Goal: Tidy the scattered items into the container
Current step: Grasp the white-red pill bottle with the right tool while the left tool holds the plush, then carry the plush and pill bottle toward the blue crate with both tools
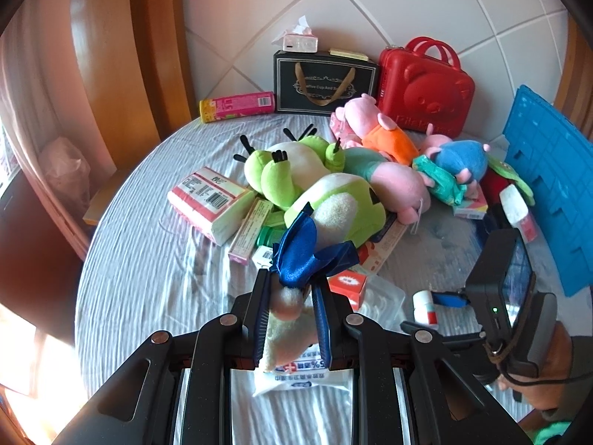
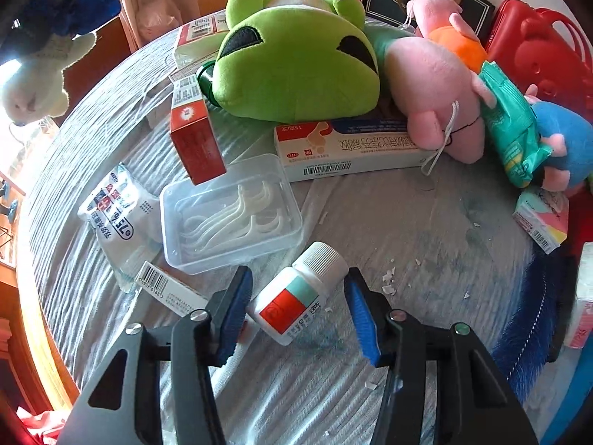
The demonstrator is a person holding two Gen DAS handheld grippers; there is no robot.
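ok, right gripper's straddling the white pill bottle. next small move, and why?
Probably close the right gripper the rest of the way on the pill bottle. The bottle lies tilted on the cloth between the two blue pads; the left pad looks about touching, while a gap shows on the right. The left gripper is already shut on the cream plush toy, so it can wait.

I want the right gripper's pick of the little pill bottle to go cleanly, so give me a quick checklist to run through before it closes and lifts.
1. Pill bottle between the right gripper jaws: ok.
2. Jaws pressing on the bottle: not ok, a gap shows beside each pad.
3. Bottle cap on: ok.
4. Neighbours clear of the jaws: cannot tell, a barcoded box lies close to the left finger.
5. Left gripper shut on the white plush toy: ok.
6. Blue container in view: ok, its inside hidden.
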